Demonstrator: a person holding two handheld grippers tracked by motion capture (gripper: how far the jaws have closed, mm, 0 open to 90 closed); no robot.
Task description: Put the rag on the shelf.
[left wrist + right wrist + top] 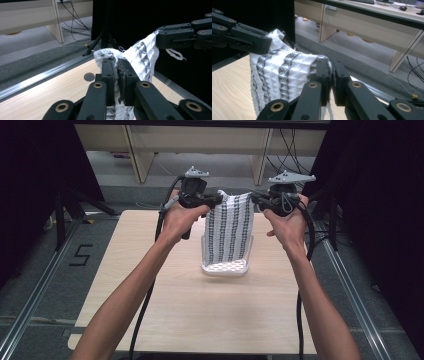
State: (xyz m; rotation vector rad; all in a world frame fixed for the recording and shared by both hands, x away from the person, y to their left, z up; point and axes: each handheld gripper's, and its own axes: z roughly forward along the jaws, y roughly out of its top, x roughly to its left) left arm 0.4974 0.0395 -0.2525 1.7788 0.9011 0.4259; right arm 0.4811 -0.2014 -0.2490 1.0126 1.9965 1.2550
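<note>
Cloth [229, 232] hangs stretched between both tongs — lower end resting in a white basket [225, 267]. Left tongs [219, 199] and right tongs [254, 197] each clamp a top corner.

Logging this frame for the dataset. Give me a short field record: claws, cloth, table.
left claw: shut on the cloth's top left corner
right claw: shut on the cloth's top right corner
cloth: white with dark patterned stripes, held up by its top edge, hanging down
cloth bottom: folded part lies on the table
table: light wood
hands: one on each claw, raised above the table's far half
</note>
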